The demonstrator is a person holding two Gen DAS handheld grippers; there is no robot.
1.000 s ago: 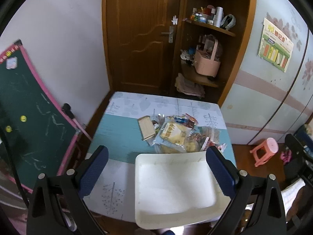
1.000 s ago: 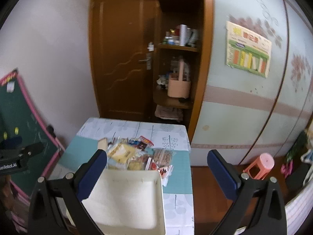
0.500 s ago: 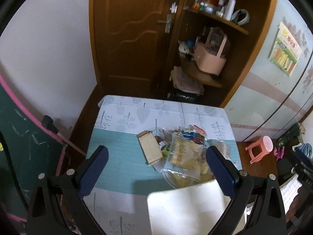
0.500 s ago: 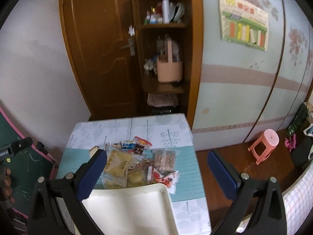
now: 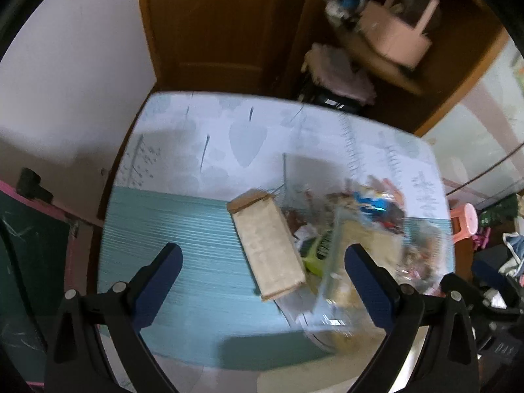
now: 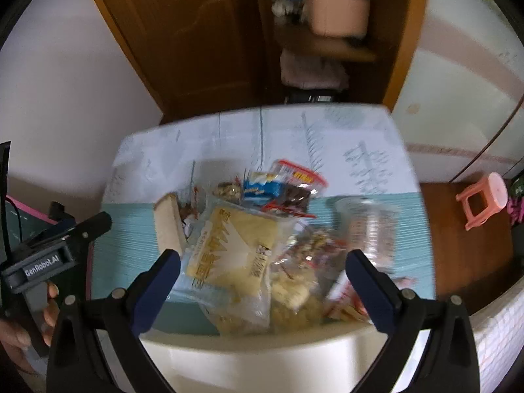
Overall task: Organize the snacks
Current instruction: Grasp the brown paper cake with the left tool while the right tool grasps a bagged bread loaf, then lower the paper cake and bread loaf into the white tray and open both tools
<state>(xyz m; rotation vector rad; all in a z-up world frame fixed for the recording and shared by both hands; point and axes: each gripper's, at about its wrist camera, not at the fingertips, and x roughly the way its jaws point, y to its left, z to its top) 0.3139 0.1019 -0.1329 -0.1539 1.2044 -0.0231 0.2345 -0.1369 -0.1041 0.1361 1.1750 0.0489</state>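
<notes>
The table (image 6: 376, 137) was seen to carry an unsorted snack pile (image 6: 271, 229), heaped against the far rim of the white bin (image 6: 262, 360), in which no snack could be seen (only its rim showed). Nothing was judged sorted yet. The beige box (image 5: 268, 245) lay at the pile's left edge. Both the left gripper (image 5: 262, 265) and right gripper (image 6: 262, 265) were held wide apart, gripping nothing.
</notes>
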